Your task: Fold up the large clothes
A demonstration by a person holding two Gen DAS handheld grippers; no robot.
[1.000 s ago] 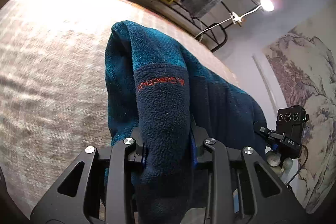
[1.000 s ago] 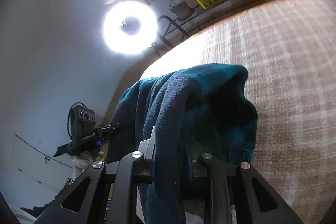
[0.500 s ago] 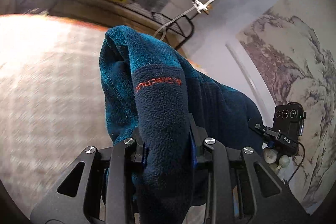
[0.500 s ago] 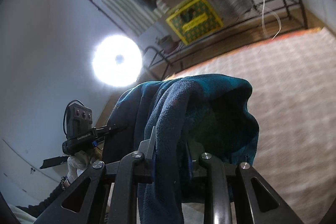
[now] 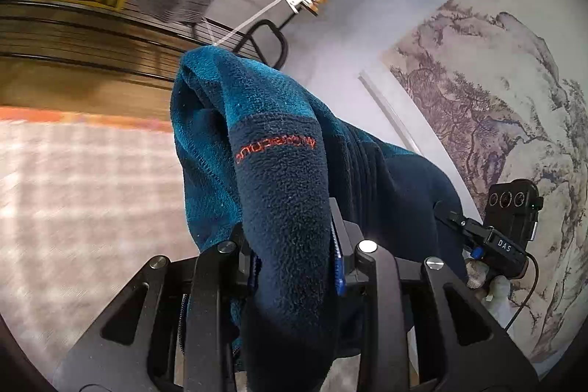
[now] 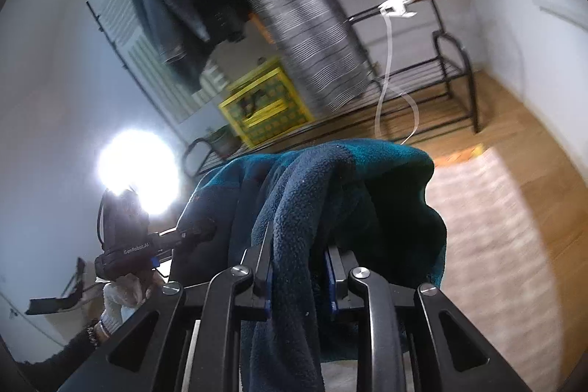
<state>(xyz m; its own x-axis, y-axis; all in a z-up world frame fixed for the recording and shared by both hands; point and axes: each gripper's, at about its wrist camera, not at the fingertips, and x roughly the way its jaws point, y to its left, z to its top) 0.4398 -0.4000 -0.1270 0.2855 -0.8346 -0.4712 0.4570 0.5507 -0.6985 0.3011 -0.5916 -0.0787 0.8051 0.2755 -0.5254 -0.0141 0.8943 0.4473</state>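
So we've got the blue fleece (image 5: pixel 283 179) pinched in both grippers right now. The left gripper (image 5: pixel 294 267) has its pads pressed in on a thick navy fold, the bit with the orange stitched lettering, and the fabric bulges up and over the fingers toward 12 o'clock before dropping away. The right gripper (image 6: pixel 297 278) is clamped the same way on another bunched fold of the same garment, dark navy in front with teal behind it.

The relation that matters: the fleece runs between our two hands. In the left view the cloth trails off toward 3 o'clock, straight to where the other gripper sits at about 4 o'clock. In the right view it trails toward 9 o'clock, where the other gripper shows up with a gloved hand (image 6: pixel 121 296) under it. So the long axis of the garment is the line hand to hand, and neither hand is nearer, they're each on an end of it.

The checked rug (image 5: pixel 73 208) lies below and out toward 9 o'clock from the left gripper, and toward 3 to 4 o'clock from the right one. The fleece looks lifted clear of it at the held part, though we can't see where the hanging part ends. Our guess is the next move lays it down flat on that rug, keeping the span taut.
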